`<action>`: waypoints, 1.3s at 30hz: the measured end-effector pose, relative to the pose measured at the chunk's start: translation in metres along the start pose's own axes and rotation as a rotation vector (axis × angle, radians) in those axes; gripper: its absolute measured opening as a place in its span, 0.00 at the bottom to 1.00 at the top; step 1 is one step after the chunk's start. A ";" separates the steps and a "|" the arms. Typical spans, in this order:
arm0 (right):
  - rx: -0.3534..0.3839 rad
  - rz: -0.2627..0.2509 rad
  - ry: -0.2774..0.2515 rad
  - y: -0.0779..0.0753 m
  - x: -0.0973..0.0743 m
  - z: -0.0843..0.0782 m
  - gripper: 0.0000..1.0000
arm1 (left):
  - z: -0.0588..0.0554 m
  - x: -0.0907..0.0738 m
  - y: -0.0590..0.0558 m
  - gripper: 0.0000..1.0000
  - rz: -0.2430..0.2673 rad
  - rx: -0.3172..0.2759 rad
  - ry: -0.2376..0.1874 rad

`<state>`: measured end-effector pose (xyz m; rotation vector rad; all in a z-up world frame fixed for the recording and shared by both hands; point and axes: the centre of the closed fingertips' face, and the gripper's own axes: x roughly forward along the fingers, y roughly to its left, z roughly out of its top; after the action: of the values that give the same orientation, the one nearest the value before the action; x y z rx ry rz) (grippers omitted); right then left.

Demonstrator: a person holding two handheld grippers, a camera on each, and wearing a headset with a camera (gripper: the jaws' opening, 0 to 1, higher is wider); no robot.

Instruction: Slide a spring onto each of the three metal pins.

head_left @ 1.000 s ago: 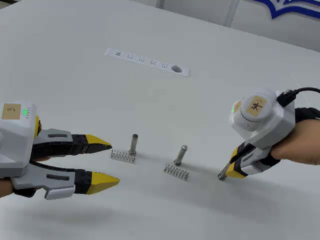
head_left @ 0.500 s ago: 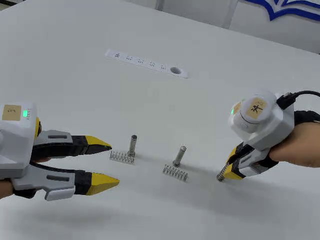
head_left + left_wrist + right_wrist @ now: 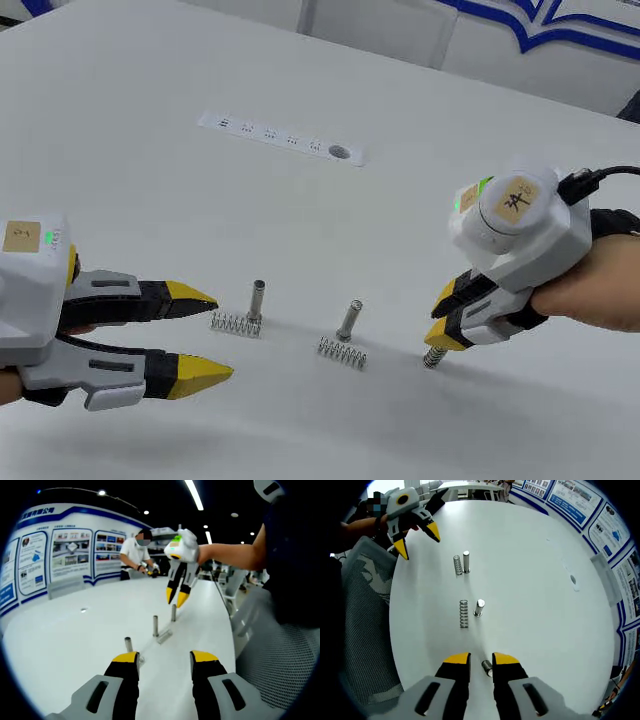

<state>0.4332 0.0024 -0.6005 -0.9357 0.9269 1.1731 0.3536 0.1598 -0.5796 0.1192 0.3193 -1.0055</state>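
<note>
Springs: the seated spring [image 3: 433, 356] stands upright over the right pin [image 3: 487, 666]. The left spring [image 3: 236, 323] and middle spring [image 3: 341, 352] lie flat on the desk [image 3: 140, 210], in a row closer to its near edge than to its far one.
Left pin [image 3: 256, 299]: bare and upright, with the left spring touching or just beside its foot on the near side.
Middle pin [image 3: 348, 320]: bare and upright, with the middle spring just beside it on the near side.
Right gripper [image 3: 438, 320]: poised over the seated spring. Its jaws are a narrow gap apart and straddle the pin's top in the right gripper view; as far as I can judge they are not clamping it.
Left gripper [image 3: 222, 335]: jaws spread wide with nothing between them, tips aimed along the row.
Left spring to left gripper: it lies just ahead of the farther tip, much nearer this gripper than the right one. Its long axis runs along the row, nearly in line with the jaws, so one end faces them.
Left spring, next: the left gripper probably has to come across its length rather than end-on, then stand it up over the left pin.
Three pins: one looks done, two are bare.
</note>
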 end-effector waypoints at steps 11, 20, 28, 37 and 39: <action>-0.024 0.052 -0.013 0.018 0.026 0.016 0.18 | 0.001 0.000 -0.001 0.41 -0.004 0.005 0.003; -0.028 0.071 -0.035 0.022 0.042 0.024 0.17 | 0.000 0.000 -0.001 0.41 -0.002 0.001 0.009; -0.031 0.091 -0.037 0.026 0.058 0.026 0.16 | -0.002 0.000 -0.002 0.40 0.002 -0.002 0.015; -0.044 0.100 -0.022 0.028 0.070 0.023 0.14 | -0.004 -0.001 -0.002 0.39 0.008 -0.006 0.022; -0.045 0.100 -0.019 0.028 0.072 0.022 0.14 | -0.004 -0.001 -0.003 0.39 0.008 -0.006 0.022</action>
<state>0.4179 0.0500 -0.6629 -0.9210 0.9441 1.2904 0.3498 0.1600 -0.5827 0.1256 0.3419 -0.9962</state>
